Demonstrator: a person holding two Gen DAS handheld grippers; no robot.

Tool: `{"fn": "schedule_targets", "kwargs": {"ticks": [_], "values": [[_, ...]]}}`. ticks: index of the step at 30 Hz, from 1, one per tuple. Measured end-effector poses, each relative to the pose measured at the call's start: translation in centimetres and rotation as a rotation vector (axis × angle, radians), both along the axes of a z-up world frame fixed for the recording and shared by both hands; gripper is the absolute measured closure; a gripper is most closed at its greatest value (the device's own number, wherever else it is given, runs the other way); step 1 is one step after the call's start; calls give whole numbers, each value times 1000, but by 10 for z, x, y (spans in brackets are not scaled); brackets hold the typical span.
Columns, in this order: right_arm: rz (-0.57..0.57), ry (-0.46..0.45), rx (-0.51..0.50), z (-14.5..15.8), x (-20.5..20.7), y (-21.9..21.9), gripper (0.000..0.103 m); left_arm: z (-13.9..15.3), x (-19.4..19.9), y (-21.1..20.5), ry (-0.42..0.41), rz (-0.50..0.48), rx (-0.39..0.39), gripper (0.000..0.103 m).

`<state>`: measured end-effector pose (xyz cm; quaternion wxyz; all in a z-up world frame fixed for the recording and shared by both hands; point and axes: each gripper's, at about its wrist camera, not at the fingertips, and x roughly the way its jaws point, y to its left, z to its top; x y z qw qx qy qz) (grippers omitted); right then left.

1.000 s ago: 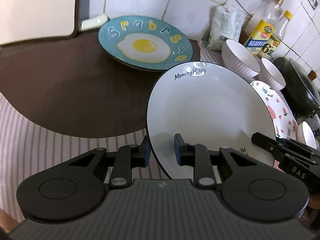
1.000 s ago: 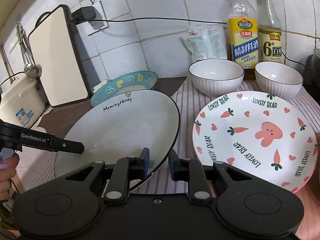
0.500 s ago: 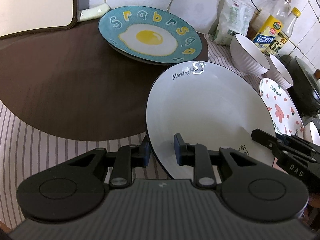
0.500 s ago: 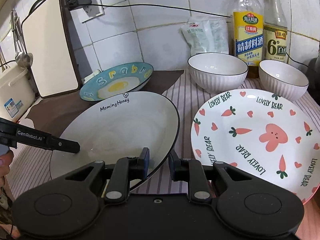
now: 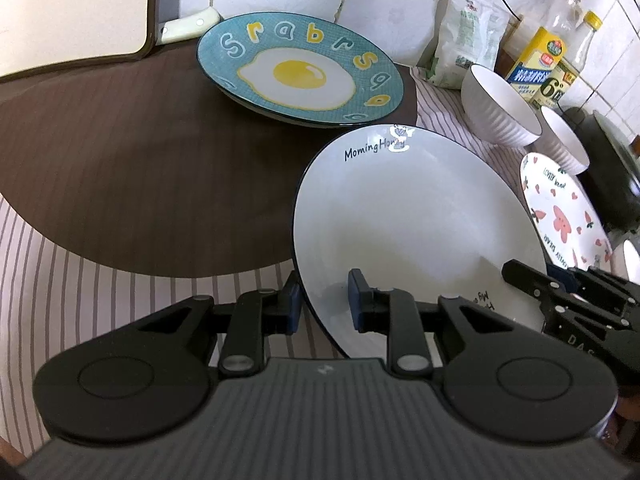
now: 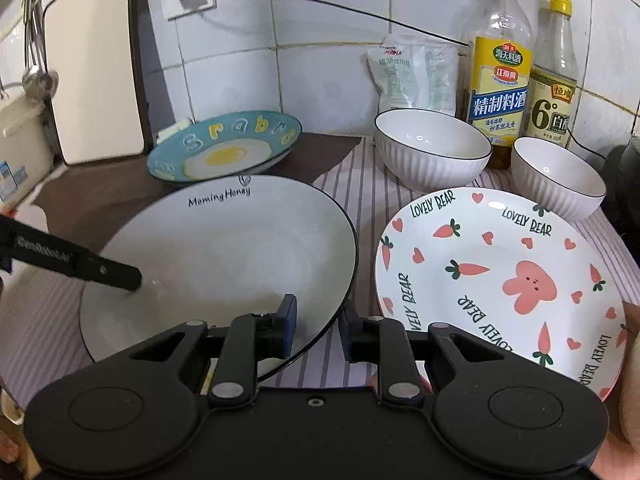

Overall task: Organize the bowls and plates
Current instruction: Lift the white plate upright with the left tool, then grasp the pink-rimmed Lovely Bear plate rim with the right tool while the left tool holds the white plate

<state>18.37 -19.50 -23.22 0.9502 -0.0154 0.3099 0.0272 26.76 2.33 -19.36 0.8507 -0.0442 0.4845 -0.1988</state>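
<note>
A white plate (image 5: pixel 400 220) lettered "Morning Honey" is held between both grippers, over the edge of the brown mat (image 5: pixel 140 160). My left gripper (image 5: pixel 324 296) is shut on its near-left rim, one pad on top and one below. In the right wrist view the same white plate (image 6: pixel 224 248) has its near-right rim between the jaws of my right gripper (image 6: pixel 318 320). Those jaws are opening, and a sliver of striped cloth shows beside the outer pad. A blue fried-egg plate (image 5: pixel 300 72) lies behind, and a carrot-and-bear plate (image 6: pixel 500 280) lies to the right.
Two white ribbed bowls (image 6: pixel 432 148) (image 6: pixel 560 176) stand at the back right. Behind them by the tiled wall are two bottles (image 6: pixel 500 60) (image 6: pixel 554 72) and a pouch (image 6: pixel 412 76). A cutting board (image 6: pixel 92 80) leans at the back left. A dark pan (image 5: pixel 612 168) sits far right.
The white plate has come a little nearer the fried-egg plate, still in both grippers. My right gripper has rolled slightly, and its fingers stand a touch wider apart.
</note>
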Motion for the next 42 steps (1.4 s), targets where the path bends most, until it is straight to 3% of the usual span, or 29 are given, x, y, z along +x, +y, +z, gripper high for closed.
{"fn": "schedule_targets", "kwargs": {"ticks": [4, 8, 12, 17, 20, 26, 30, 37, 42], "values": [[-15, 11, -38, -1, -3, 4, 73, 1, 1, -4, 7, 5, 27, 80], [-5, -13, -148, 6, -19, 11, 72, 6, 1, -10, 31, 10, 87, 77], [-22, -30, -41, 22, -45, -13, 60, 12, -9, -11, 59, 9, 123, 73], [-122, -53, 82, 36, -81, -55, 59, 28, -25, -9, 74, -5, 128, 70], [-188, -83, 147, 36, -101, -75, 54, 43, -34, -10, 38, -26, 109, 69], [-274, -117, 192, 23, -110, -94, 52, 71, -47, -39, -94, -121, 39, 63], [-330, -138, 288, 12, -108, -109, 52, 78, -46, -72, -140, -213, 1, 62], [-416, -125, 371, -4, -94, -127, 52, 71, -25, -133, -214, -409, 44, 59], [-446, -122, 404, -10, -84, -134, 52, 53, 8, -164, -196, -521, 79, 59]]}}
